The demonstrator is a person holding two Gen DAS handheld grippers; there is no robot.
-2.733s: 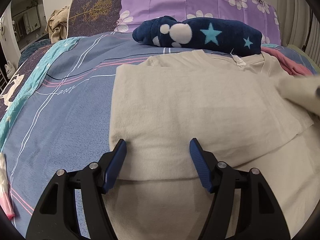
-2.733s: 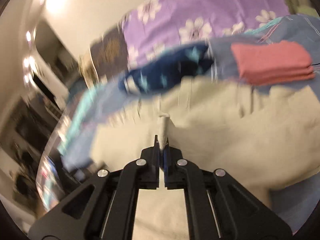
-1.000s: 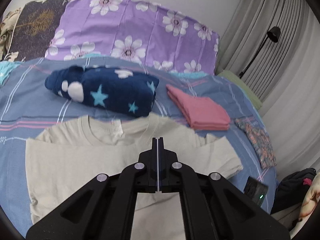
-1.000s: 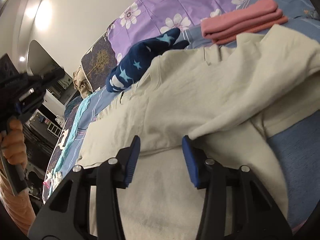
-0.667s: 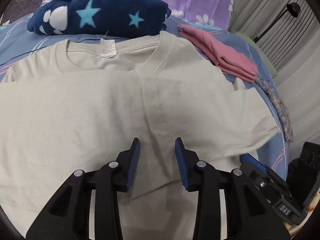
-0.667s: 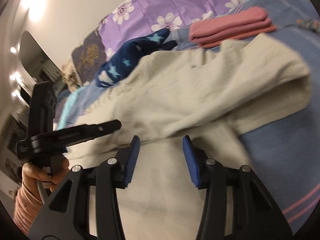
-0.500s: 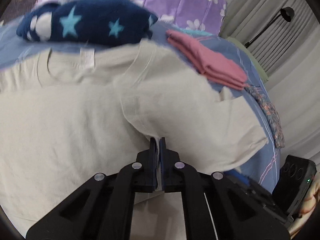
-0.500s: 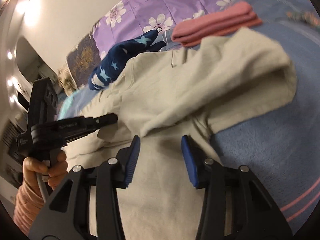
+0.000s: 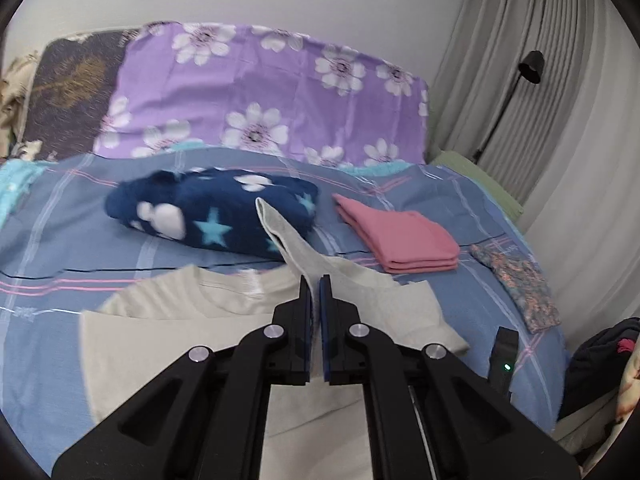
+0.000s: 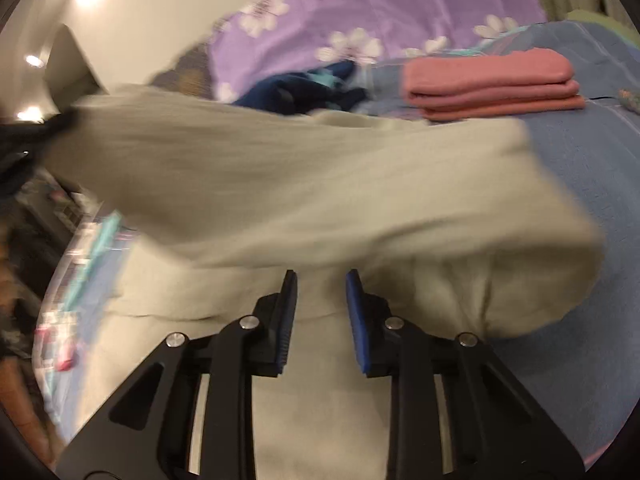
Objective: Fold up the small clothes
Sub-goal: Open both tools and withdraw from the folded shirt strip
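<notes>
- A beige T-shirt (image 9: 168, 344) lies flat on a blue striped bedspread (image 9: 72, 248); its neckline, with a small white label, points toward the pillows at the far end of the bed, so its long axis runs from the cameras toward the headboard.
- The left gripper (image 9: 315, 292) is clenched on a fold of the shirt's fabric; a strip of cloth rises out of its tips, up and away toward the far side.
- In the right wrist view the picture is blurred; the right gripper (image 10: 321, 286) has just been closing, yet a gap shows between its blue pads (image 10: 357, 300), with shirt cloth lying below and a lifted sleeve-like fold just beyond the tips. The pads do not visibly press on cloth.
- Beyond the shirt lie a navy star-patterned fleece (image 9: 208, 212) and, to its right, a folded pink garment (image 9: 400, 236).
- A purple flowered pillow (image 9: 256, 96) stands against the wall.
</notes>
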